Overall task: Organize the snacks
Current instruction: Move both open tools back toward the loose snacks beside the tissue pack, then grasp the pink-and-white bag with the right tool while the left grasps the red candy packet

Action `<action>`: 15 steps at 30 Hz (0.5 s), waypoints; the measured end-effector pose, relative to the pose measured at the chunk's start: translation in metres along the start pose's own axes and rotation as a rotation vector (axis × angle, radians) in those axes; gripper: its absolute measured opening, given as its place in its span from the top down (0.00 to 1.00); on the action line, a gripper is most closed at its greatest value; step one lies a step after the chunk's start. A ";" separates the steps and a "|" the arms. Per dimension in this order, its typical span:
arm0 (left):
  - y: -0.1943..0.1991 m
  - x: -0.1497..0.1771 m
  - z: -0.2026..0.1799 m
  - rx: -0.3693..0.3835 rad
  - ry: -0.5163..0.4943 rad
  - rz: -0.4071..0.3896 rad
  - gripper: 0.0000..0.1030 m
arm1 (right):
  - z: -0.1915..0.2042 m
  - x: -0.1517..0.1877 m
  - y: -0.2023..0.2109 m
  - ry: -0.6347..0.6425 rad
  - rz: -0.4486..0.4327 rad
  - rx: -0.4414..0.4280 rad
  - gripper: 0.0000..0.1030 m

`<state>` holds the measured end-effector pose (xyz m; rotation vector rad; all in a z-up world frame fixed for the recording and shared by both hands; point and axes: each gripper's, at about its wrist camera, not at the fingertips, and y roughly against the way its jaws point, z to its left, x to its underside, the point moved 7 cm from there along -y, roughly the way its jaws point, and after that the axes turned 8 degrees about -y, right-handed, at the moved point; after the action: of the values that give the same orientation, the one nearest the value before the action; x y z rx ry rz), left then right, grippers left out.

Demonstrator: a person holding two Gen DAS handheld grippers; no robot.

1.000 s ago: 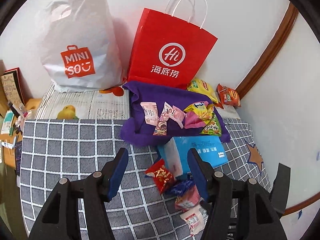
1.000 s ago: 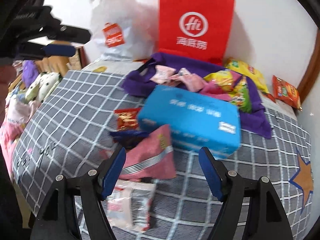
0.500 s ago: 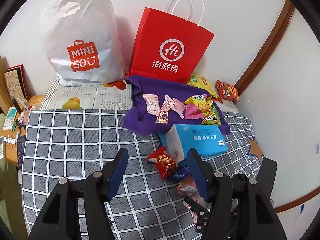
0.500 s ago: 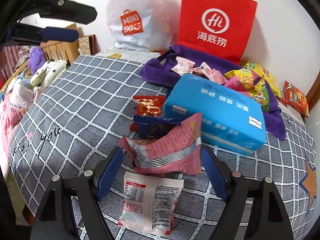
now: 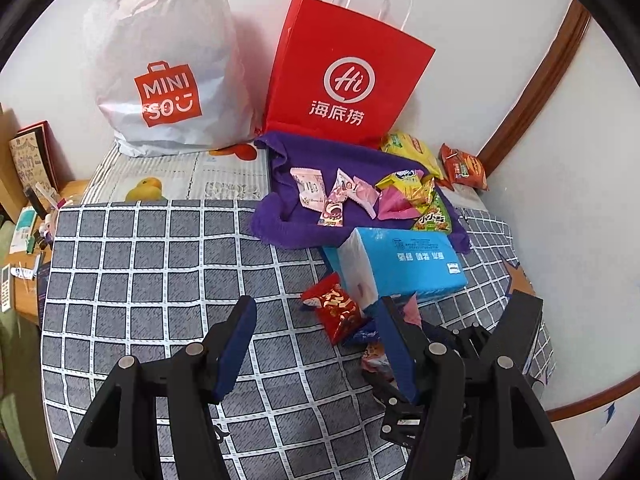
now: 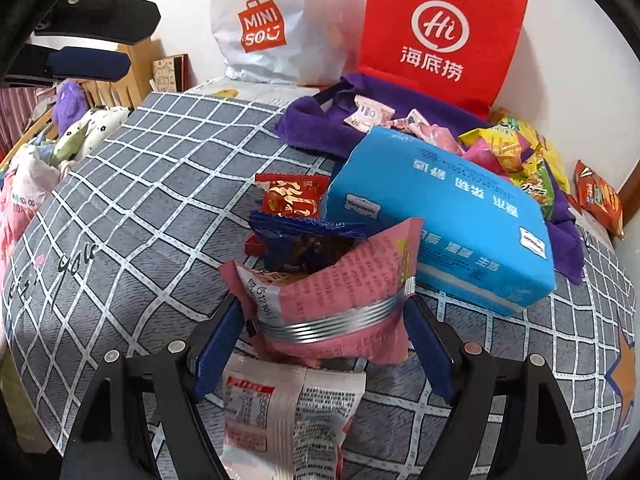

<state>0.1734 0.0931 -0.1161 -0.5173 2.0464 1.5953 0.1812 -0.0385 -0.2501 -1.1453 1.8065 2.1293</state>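
Loose snack packets lie on a grey checked bedspread (image 5: 152, 272). My right gripper (image 6: 324, 328) is open, its jaws on either side of a pink packet (image 6: 332, 300). A white packet (image 6: 292, 420) lies beneath it; a dark blue packet (image 6: 300, 240) and a red packet (image 6: 292, 196) lie just beyond. More snacks (image 5: 360, 196) sit on a purple cloth (image 5: 288, 216) farther back. My left gripper (image 5: 316, 344) is open and empty above the bedspread, left of the red packet (image 5: 336, 312).
A blue tissue pack (image 6: 440, 216) lies right of the packets. A red paper bag (image 5: 344, 76) and a white MINISO bag (image 5: 168, 68) stand against the back wall. An orange packet (image 5: 464, 166) lies in the corner. The bed edge and clutter (image 6: 40, 152) are at the left.
My right gripper has moved forward and down, so its jaws now flank the pink packet. My left gripper has pulled back and risen slightly; it stays open.
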 end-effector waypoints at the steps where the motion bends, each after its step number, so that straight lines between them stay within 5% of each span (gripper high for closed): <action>1: -0.002 0.001 0.000 -0.002 0.000 0.003 0.43 | 0.000 0.000 -0.003 0.006 0.001 0.005 0.22; 15: -0.029 0.011 -0.003 -0.017 0.027 0.061 0.43 | -0.009 -0.005 0.032 -0.040 -0.099 -0.076 0.37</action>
<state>0.1806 0.0830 -0.1447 -0.4893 2.0887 1.6513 0.1711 -0.0534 -0.2213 -1.1737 1.6300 2.1647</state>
